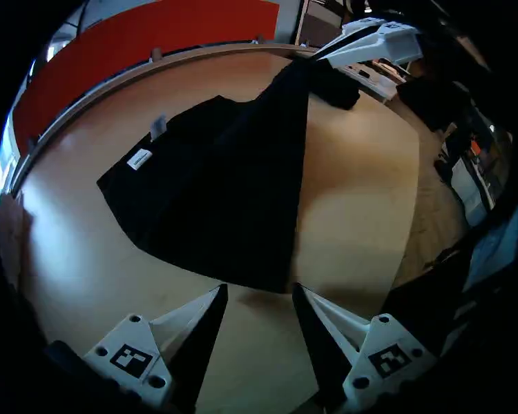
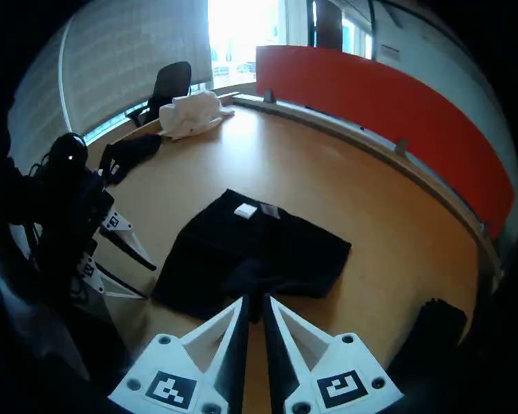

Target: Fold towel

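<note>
The left gripper (image 1: pixel 259 293) hovers above the worktop (image 1: pixel 356 186) with its 2 jaws released, spread wide with bare wood showing between them. Straight ahead of those jaws, near their tips but not touching, lies the black towel (image 1: pixel 224 193), its near edge just beyond the gap. Most of the towel lies flat on the worktop. 1 part rises in a taut sheet, ahead and to the right of the jaws, up to the right gripper (image 2: pixel 256 300), which holds it aloft at the far side. A white label (image 1: pixel 140 159) sits on the flat part, ahead and to the left of the left jaws, with a smaller pale tag just beyond it. Past the towel, a red panel (image 1: pixel 155 41) runs along the worktop's far edge.

In the right gripper view, the right jaws are clenched on the towel. The 2 fingers stand nearly together and dark fabric bunches at their tips (the slit between them is dark, so how deep the cloth sits cannot be told). The rest of the towel spreads out ahead of them on the wood. The left gripper shows off to the left of these jaws, apart from the towel, with a dark mass behind it too dim to make out. Far ahead and to the left lie a white cloth (image 2: pixel 190 114) and a dark cloth (image 2: pixel 131 155), with a chair (image 2: pixel 170 79) behind them.
</note>
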`<move>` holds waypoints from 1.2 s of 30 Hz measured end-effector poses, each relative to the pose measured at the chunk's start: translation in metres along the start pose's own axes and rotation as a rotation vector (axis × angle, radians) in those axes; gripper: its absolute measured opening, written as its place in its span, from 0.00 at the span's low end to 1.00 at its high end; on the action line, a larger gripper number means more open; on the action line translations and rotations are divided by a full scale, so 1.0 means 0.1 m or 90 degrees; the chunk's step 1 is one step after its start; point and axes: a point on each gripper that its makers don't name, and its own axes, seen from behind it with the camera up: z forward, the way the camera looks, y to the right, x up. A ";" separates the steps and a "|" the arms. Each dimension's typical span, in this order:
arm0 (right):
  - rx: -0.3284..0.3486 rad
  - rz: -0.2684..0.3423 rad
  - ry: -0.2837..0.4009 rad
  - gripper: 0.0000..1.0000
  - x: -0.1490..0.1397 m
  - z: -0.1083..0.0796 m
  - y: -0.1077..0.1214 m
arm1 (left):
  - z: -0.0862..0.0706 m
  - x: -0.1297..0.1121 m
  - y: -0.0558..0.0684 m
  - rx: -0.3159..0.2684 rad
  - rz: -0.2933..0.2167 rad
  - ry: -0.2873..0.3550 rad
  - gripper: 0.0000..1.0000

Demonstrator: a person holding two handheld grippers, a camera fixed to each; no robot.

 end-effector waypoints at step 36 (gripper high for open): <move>-0.001 0.004 -0.002 0.14 -0.01 0.03 0.01 | 0.11 -0.03 -0.02 0.034 0.130 0.012 0.21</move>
